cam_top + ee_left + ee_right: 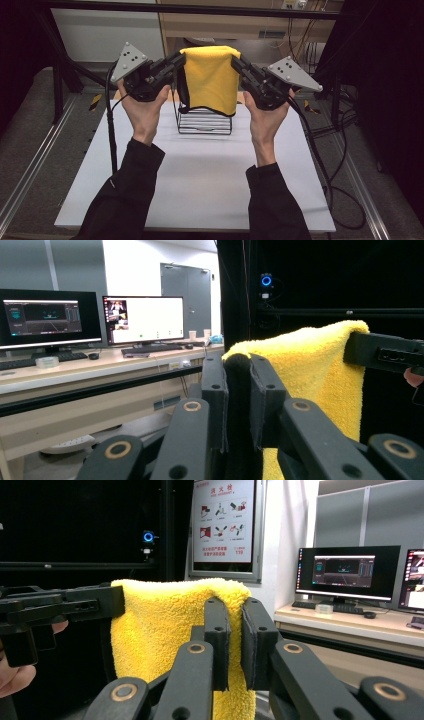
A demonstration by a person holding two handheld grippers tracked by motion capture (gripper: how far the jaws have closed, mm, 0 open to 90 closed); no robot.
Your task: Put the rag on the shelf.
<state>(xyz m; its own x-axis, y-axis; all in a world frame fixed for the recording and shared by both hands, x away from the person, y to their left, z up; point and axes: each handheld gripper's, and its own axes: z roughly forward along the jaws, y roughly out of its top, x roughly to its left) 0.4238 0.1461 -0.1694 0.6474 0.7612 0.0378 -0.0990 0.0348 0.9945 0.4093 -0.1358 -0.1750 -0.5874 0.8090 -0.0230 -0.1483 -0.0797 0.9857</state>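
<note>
1. The left gripper (pixel 176 61) is clamped on the left top corner of a yellow towel (pixel 210 77).
2. The right gripper (pixel 237 63) is clamped on the right top corner.
3. The towel is held stretched above a black wire rack (pixel 204 121) on the white table (pixel 200 175).

**Clearance around rack**

Black wire rack (pixel 205 121) stands mid-table at the far side, under the hanging yellow terry cloth (pixel 210 77). Near half of the white table (pixel 200 185) is open. Black frame posts (pixel 57 75) and cables (pixel 330 165) crowd both table edges.
</note>
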